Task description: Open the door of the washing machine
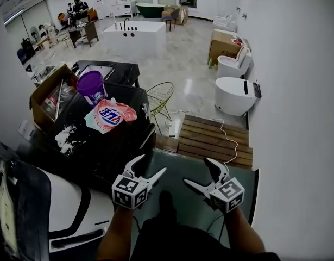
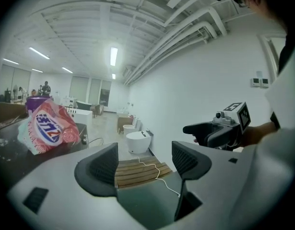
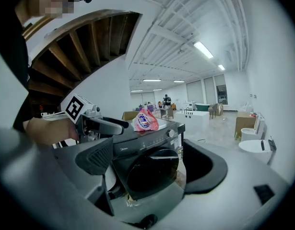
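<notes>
Showroom floor: bathtubs and toilets out past a slatted wooden platform [image 1: 215, 140], grey mat underfoot. The washing machine [image 1: 109, 140] is the dark unit on your left in the head view, with a pink detergent bag [image 1: 109, 115] and a purple tub [image 1: 92, 86] on top. Its door [image 3: 152, 174] faces the mat. The right gripper view shows the round dark glass shut against the front.

Left gripper [image 1: 154, 163]: jaws wide apart, nothing between them, aimed over the platform rather than at the machine. Right gripper [image 1: 195, 171]: jaws also apart and empty — the door sits framed between them in its own view, but well short of contact. Both hang over the mat, apart from the washer.

Step in hand, as I read it: approach, no grip yet. Suggestions:
- Use one gripper for the door. The right one is lined up on it.
- I can't make out a handle or recess from here, nor which side hinges. Get lower and find it before you commit.
- Come in square to the front with the jaws wide. Close only once a pad is behind the door edge or handle.
- Pull along the door's arc, not straight back — a slipped pad on smooth glass is the likely failure.
- Keep the other gripper out of the swing, and don't bump the bag on top.
</notes>
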